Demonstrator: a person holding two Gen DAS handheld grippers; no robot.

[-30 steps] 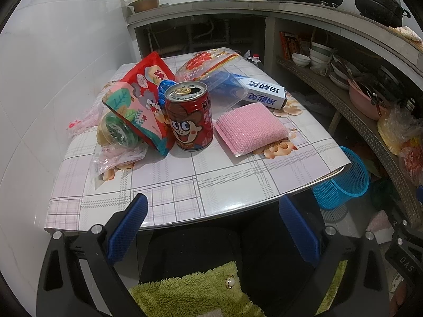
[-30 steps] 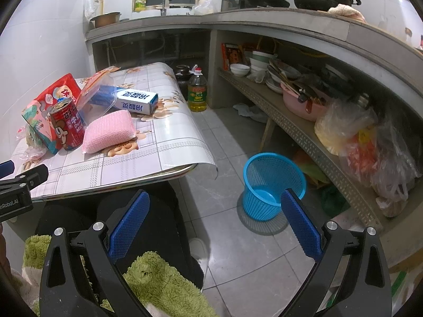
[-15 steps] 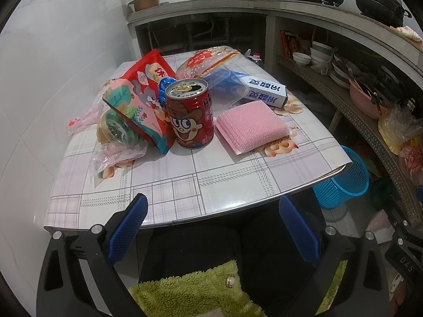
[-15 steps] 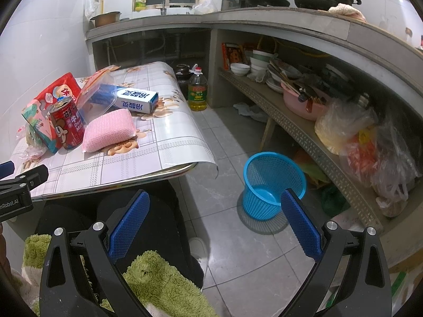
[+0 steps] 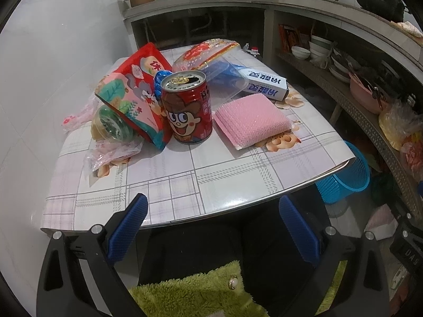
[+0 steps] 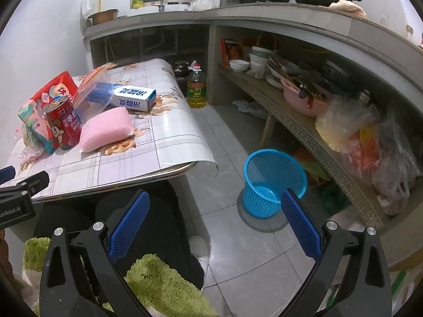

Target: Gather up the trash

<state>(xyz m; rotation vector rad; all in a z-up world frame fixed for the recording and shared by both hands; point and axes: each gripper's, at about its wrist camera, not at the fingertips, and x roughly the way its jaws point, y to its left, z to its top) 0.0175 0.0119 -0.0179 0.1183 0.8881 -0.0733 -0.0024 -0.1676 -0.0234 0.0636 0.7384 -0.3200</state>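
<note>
The left gripper [image 5: 211, 227] hangs at the table [image 5: 224, 185] edge, fingers spread wide, empty. The right gripper [image 6: 214, 224], likewise spread and empty, looks past the table at the blue basket [image 6: 275, 182] on the floor, only partly visible from the left. An opened red can [image 5: 187, 107] with a cartoon face stands between a snack bag [image 5: 132, 100] and a pink sponge [image 5: 251, 120]; farther back lies a blue-and-white box [image 5: 264, 85] with Chinese lettering.

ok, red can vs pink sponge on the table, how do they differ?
The red can stands upright, a tall cylinder with its top already opened; the pink sponge lies flat, a low soft rectangular pad. The can is glossy printed metal with a cartoon face, the sponge plain and mesh-textured. Both sit side by side on the table, untouched by either gripper.
</note>
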